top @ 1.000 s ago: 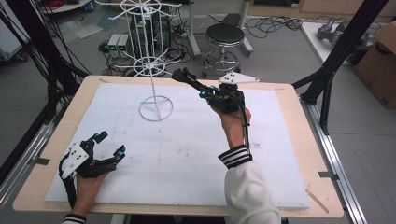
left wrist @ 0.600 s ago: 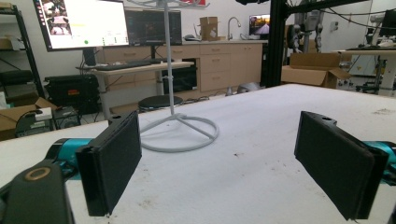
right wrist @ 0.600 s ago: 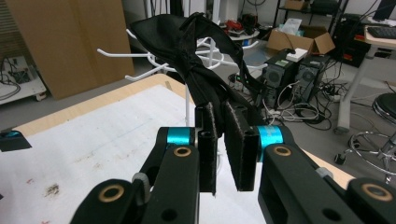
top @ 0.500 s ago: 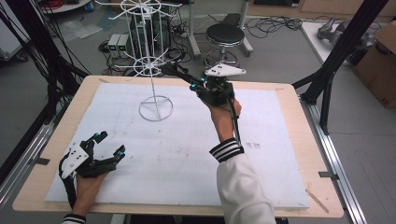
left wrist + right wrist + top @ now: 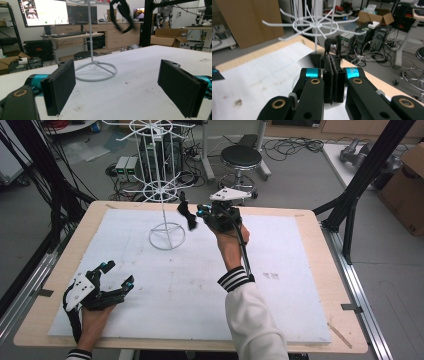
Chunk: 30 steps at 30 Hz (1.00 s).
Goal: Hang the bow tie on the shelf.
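At the far edge of the bench (image 5: 310,270), a person's right gripper (image 5: 199,213) lifts a black strap (image 5: 187,215) toward the white wire rack (image 5: 163,195), its jaws pressed tight together on one end of the strap so the rest dangles free in the air beside the rack's lower ring of hooks (image 5: 161,191). The height looks chosen to match those hooks: from the right gripper view, the clamped strap (image 5: 332,44) rises just ahead of the closed pads and sits level with the white prongs (image 5: 312,25) fanning out from the pole, which suggests the loop is being lined up to slip over one of them. It does not yet appear to hang on any hook. The rack's round base (image 5: 166,235) stands on the white sheet near the far left corner of the bench, leaving the near half bare. There, close to the near left corner, the left gripper (image 5: 116,276) rests on the sheet with its jaws spread wide and nothing between them; the left gripper view looks across the bench between its two black pads (image 5: 60,86) at the rack's base (image 5: 96,71) and the strap (image 5: 122,15) swinging up high, seemingly parked out of the way while the right hand does the hanging.
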### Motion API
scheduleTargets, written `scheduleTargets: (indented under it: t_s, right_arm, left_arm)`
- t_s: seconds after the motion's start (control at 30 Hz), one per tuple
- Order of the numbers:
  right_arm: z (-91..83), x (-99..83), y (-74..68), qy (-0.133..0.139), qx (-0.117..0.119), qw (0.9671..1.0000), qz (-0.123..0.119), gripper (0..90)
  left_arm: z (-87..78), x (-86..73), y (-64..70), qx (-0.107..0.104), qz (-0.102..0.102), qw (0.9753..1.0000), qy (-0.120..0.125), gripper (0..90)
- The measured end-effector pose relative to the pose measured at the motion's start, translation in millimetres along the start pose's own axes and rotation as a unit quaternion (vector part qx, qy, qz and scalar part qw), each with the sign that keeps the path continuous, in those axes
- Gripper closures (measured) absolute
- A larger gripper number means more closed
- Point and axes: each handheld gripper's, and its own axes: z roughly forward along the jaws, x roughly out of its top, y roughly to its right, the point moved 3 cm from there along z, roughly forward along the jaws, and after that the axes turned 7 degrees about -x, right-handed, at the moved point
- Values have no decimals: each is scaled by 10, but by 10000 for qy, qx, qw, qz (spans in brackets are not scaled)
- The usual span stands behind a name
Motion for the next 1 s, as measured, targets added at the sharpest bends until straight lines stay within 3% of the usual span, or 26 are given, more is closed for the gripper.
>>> scheduleTargets:
  t_s: [0.23,0.57,0.73,0.8,0.93,1.0]
  right_arm:
    - [-3,-9,-11,-41,117,9999,-12,848]
    - [-16,-76,-5,-73,99,9999,-59,823]
    - [-43,-96,0,-77,77,9999,-58,753]
    - [-66,-96,1,-39,61,9999,-94,692]
    - [-125,-124,-6,76,-116,9998,-166,383]
    - [-161,-159,7,95,-230,9997,-83,219]
  left_arm:
    - [0,0,-2,0,-2,10000,1,151]
    - [1,0,2,-3,-3,10000,5,151]
    - [1,0,2,-3,-4,10000,5,151]
    - [1,0,2,-1,-4,10000,6,151]
    - [2,0,3,-5,1,10000,5,151]
    - [2,0,5,-5,7,10000,6,151]
